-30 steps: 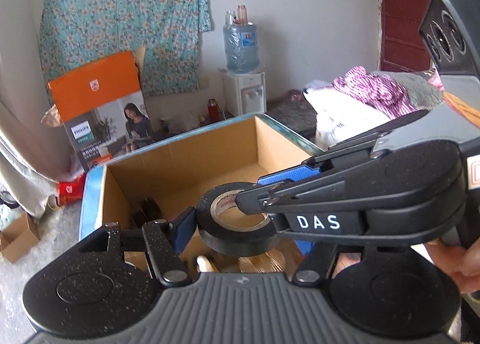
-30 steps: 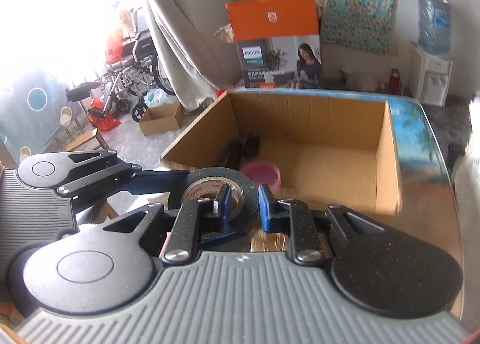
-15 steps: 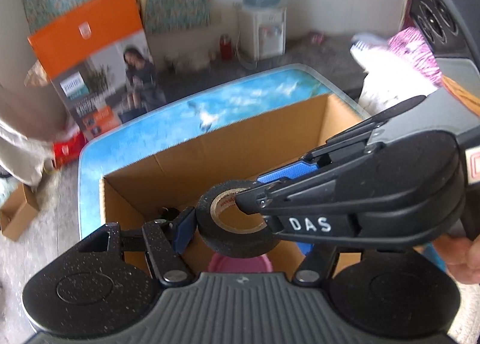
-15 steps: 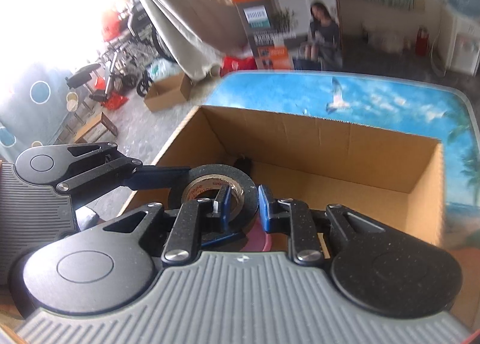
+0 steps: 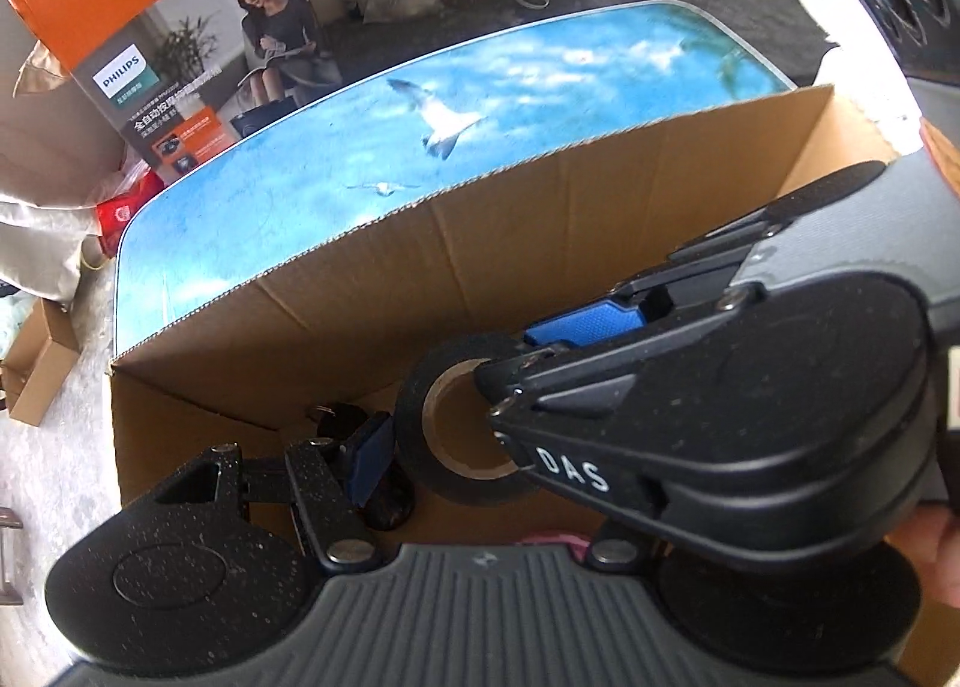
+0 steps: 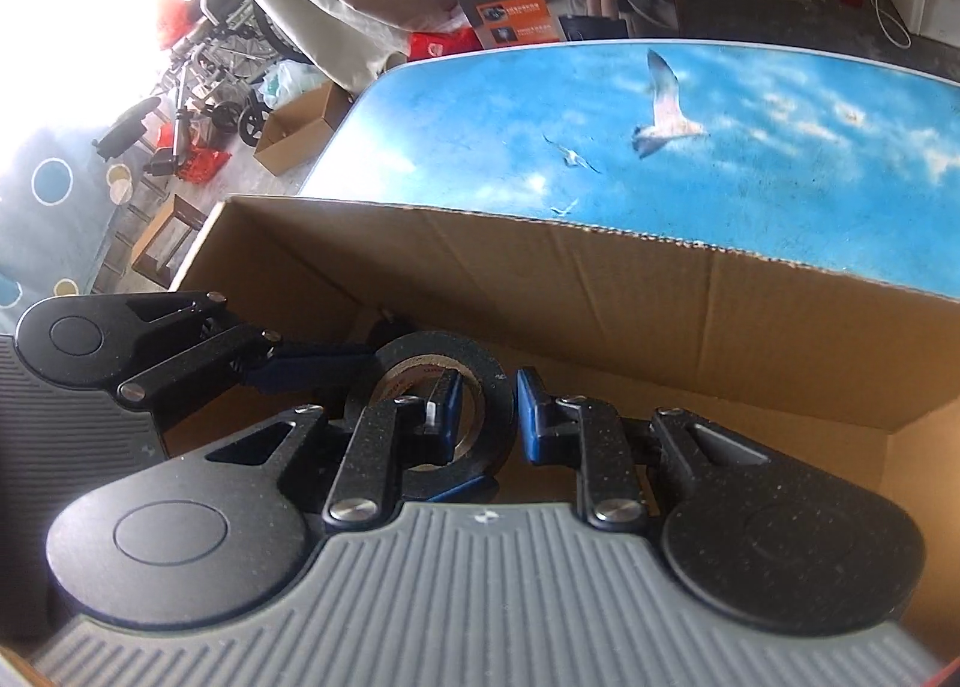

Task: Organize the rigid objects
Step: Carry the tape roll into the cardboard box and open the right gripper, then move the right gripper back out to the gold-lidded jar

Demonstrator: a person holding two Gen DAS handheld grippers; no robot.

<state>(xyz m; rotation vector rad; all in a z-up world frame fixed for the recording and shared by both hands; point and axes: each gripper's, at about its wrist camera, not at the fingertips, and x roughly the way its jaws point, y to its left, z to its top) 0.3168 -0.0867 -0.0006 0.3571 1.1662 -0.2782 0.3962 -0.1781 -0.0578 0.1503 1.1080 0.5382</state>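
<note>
Both grippers, the left gripper (image 5: 474, 441) and the right gripper (image 6: 489, 417), clamp the black tape roll (image 6: 444, 387) above the open brown cardboard box (image 6: 600, 279), beyond whose wall, toward twelve o'clock, lies blue tabletop; next, release it inside.

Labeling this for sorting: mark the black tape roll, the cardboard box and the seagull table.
black tape roll (image 6: 501, 387), right wrist view, on its black side band.
cardboard box (image 5: 540, 243), left wrist view, on its inner far wall.
seagull table (image 6: 780, 105), right wrist view, on bare blue top.

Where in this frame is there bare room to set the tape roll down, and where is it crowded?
Free: the box floor toward its right wall, past the tape roll; also the blue table beyond the box's far wall. Crowded: the box's left far corner, where dark items lie, and the near side, where something pink shows.
</note>
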